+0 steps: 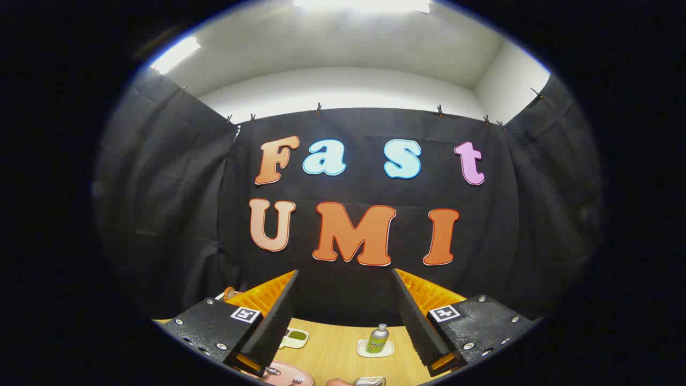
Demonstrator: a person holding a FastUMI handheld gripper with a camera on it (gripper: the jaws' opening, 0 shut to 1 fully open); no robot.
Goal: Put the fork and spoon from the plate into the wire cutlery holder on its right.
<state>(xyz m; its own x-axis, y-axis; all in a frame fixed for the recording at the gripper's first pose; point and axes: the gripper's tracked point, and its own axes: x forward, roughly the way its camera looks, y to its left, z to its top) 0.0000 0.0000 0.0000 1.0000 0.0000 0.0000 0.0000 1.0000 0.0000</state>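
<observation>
Fork [296,380] and spoon [272,371] lie on the pink plate [289,372] at the bottom of the frame, left of centre, with the wire cutlery holder [370,381] to its right on the wooden surface [332,354]. Tool [345,316] hangs above, fingers spread wide, gripping nothing. A small bottle [378,339] stands beyond.

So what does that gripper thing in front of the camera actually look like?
The gripper has two fingers standing wide apart, each a flat wedge-like slab with a rough, foam-like inner face. Behind each finger sits a grainy block fastened with small round silver screws. Each block carries a square black-and-white marker on top, and ribbed orange plastic shows behind the fingers. No cables are in sight.
</observation>
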